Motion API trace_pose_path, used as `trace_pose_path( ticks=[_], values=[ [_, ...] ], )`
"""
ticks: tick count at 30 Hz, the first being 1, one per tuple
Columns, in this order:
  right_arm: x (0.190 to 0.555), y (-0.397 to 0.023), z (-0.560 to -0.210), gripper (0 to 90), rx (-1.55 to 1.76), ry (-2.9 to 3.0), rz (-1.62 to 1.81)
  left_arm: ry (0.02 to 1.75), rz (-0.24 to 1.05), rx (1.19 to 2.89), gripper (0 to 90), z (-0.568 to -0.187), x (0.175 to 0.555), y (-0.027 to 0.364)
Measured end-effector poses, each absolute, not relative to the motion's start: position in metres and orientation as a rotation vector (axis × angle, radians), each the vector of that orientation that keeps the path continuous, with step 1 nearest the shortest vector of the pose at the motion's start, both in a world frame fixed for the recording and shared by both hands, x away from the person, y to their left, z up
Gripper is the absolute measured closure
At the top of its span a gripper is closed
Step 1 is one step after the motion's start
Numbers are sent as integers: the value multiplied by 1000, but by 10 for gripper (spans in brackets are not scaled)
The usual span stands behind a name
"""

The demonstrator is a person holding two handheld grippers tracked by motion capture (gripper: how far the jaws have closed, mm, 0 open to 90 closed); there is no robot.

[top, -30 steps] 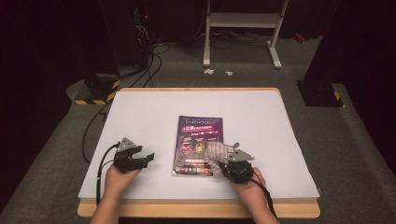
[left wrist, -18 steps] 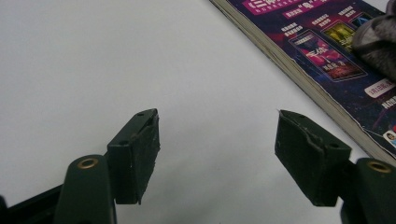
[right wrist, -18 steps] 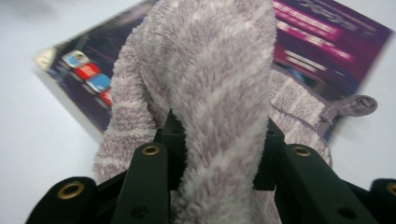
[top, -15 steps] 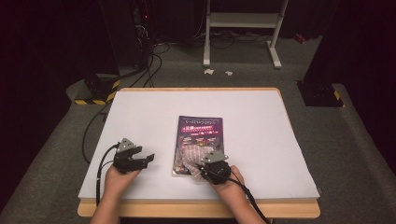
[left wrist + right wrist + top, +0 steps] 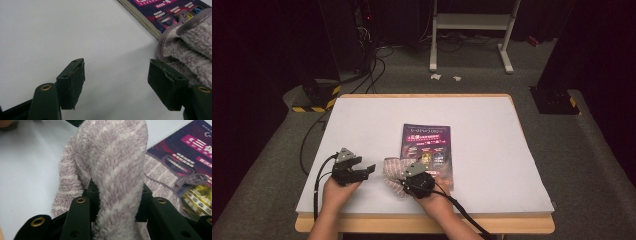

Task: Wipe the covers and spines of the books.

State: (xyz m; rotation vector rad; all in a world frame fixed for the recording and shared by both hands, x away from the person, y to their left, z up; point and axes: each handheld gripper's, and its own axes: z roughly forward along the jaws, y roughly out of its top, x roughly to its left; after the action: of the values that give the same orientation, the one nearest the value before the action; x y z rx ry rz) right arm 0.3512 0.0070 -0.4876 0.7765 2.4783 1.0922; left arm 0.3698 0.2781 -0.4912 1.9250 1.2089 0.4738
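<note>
A fluffy cloth (image 5: 392, 173) with pale purple and white stripes lies bunched over the lower left corner of a dark purple magazine (image 5: 427, 142) and onto the white table cover (image 5: 492, 150). My right gripper (image 5: 408, 176) is shut on a fold of the cloth (image 5: 117, 157), which rises between its jaws (image 5: 116, 195); the magazine (image 5: 192, 147) lies to the right behind it. My left gripper (image 5: 366, 170) rests just left of the cloth, open with nothing between its jaws (image 5: 116, 72). In the left gripper view the cloth (image 5: 192, 42) touches the right jaw's outer side, and the magazine (image 5: 160, 12) lies beyond.
The table's wooden front edge (image 5: 422, 224) runs close under both hands. Cables (image 5: 312, 140) trail off the table's left side to the floor. A white metal stand (image 5: 472, 30) and a base with black and yellow stripes (image 5: 314, 97) sit on the floor beyond the table.
My right gripper has moved left along the magazine's lower edge with the cloth in it, ending close to the left gripper. The left gripper has stayed in place.
</note>
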Motion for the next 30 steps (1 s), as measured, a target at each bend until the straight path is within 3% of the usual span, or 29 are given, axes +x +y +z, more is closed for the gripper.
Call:
trace_pose_path(
  ticks=[8,20,30],
  values=[
    [355,-8,-487,661,798,2467,1074,1215,468,1930,301,-495,368,280],
    [360,-88,-487,660,955,2361,1008,1226,472,1930,301,-496,360,284],
    [374,-126,-484,660,1052,2295,951,1218,477,1940,299,-496,356,284]
  ],
)
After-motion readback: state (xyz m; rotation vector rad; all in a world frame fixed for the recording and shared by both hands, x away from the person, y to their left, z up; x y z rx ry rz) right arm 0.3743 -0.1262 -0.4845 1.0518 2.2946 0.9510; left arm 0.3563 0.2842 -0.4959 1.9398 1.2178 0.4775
